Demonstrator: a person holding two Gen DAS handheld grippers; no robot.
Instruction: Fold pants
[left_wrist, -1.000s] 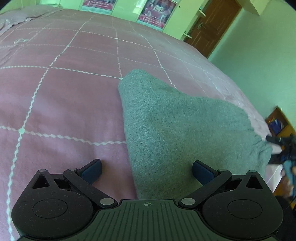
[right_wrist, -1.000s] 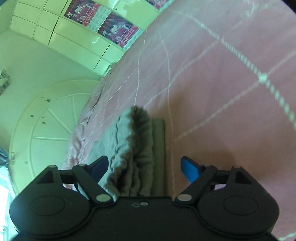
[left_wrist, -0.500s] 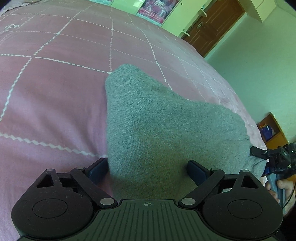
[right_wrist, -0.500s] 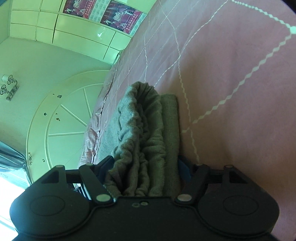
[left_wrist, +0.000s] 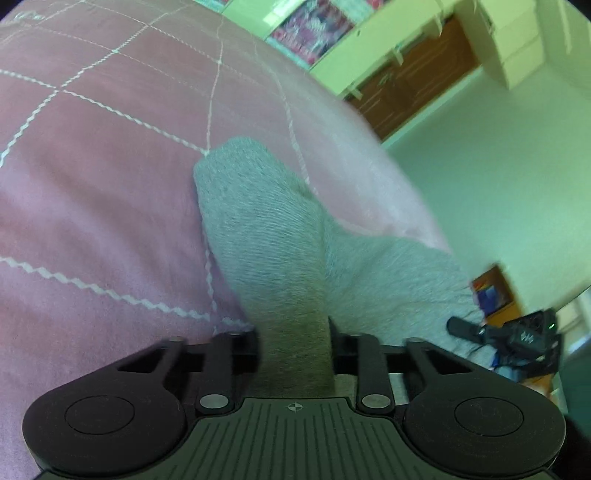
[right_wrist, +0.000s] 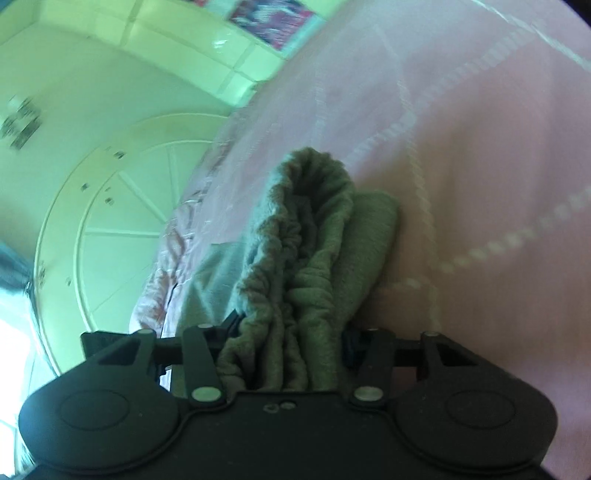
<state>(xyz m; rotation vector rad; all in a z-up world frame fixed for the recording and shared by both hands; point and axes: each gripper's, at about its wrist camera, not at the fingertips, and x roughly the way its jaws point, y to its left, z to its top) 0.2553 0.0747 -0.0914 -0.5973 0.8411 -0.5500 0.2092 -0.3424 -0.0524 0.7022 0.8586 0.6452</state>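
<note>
Pants (left_wrist: 280, 236) lie on the pink bedspread (left_wrist: 92, 192). Left gripper (left_wrist: 293, 347) jaws have just closed and pinch a gathered fold of grey fabric. Right gripper (right_wrist: 286, 343) jaws, just closing, clamp the bunched elastic waistband (right_wrist: 295, 236) between them.

Grey pants (left_wrist: 266, 236) lie on pink bed (left_wrist: 92, 177).

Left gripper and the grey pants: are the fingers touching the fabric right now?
Touching. The left wrist view shows the left gripper with its jaws, which have just been closing, pinching a ridge of the grey pants between them.
</note>
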